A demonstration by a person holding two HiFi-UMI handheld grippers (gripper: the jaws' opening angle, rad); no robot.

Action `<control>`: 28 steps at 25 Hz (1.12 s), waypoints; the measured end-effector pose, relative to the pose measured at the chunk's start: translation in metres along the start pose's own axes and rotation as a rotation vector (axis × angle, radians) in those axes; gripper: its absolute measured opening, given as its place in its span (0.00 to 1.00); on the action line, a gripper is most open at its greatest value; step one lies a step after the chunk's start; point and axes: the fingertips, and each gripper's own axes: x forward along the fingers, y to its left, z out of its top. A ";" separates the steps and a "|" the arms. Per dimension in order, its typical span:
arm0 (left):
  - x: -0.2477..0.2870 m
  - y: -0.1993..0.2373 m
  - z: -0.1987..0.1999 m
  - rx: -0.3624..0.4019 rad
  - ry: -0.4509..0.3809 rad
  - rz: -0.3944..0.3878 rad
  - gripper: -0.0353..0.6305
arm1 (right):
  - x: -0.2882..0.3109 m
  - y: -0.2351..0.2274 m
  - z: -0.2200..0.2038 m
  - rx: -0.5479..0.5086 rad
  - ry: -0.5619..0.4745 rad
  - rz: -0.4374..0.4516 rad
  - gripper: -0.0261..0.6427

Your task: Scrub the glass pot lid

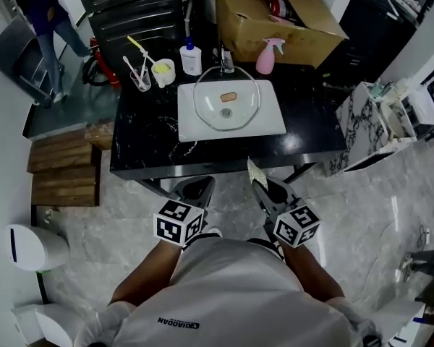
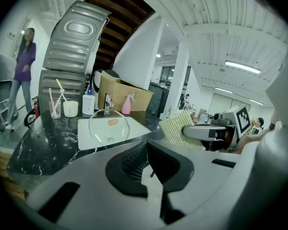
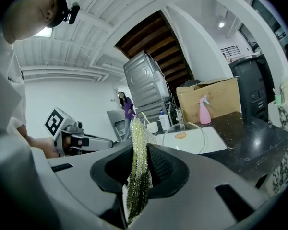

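Lid (image 1: 226,101) on sink (image 1: 269,126), well beyond fingers (image 3: 161,166) clamping sponge (image 3: 137,162)

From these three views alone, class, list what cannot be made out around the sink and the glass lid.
Glass lid, head view: too small and clear to show any dirt.
Orange piece, every view: on the lid or under it, the glass leaves unclear.
Bottle, head view: label too small to read.
Cardboard box, head view: contents mostly hidden by its flaps and the top edge.
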 end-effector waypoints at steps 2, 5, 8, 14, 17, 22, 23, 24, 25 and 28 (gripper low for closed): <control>0.007 0.017 0.005 -0.006 0.004 -0.003 0.08 | 0.015 -0.004 0.003 0.008 0.007 -0.010 0.17; 0.015 0.033 0.007 -0.023 0.017 -0.015 0.08 | 0.030 -0.008 0.004 0.015 0.027 -0.023 0.17; 0.023 0.041 0.007 -0.030 0.031 -0.033 0.08 | 0.041 -0.015 0.008 0.016 0.037 -0.037 0.17; 0.046 0.060 0.015 -0.044 0.028 -0.028 0.08 | 0.061 -0.035 0.014 0.010 0.051 -0.035 0.17; 0.060 0.067 0.020 -0.050 0.024 -0.012 0.08 | 0.072 -0.050 0.021 -0.006 0.054 -0.023 0.17; 0.088 0.081 0.036 -0.060 0.025 0.032 0.08 | 0.093 -0.085 0.037 -0.020 0.064 0.015 0.17; 0.095 0.083 0.042 -0.058 0.020 0.042 0.08 | 0.097 -0.093 0.043 -0.027 0.063 0.023 0.17; 0.103 0.085 0.049 -0.055 0.015 0.052 0.08 | 0.101 -0.102 0.048 -0.035 0.061 0.031 0.17; 0.111 0.088 0.055 -0.053 0.010 0.064 0.08 | 0.105 -0.111 0.053 -0.042 0.059 0.040 0.17; 0.136 0.092 0.070 -0.057 0.001 0.095 0.08 | 0.116 -0.138 0.065 -0.045 0.064 0.071 0.17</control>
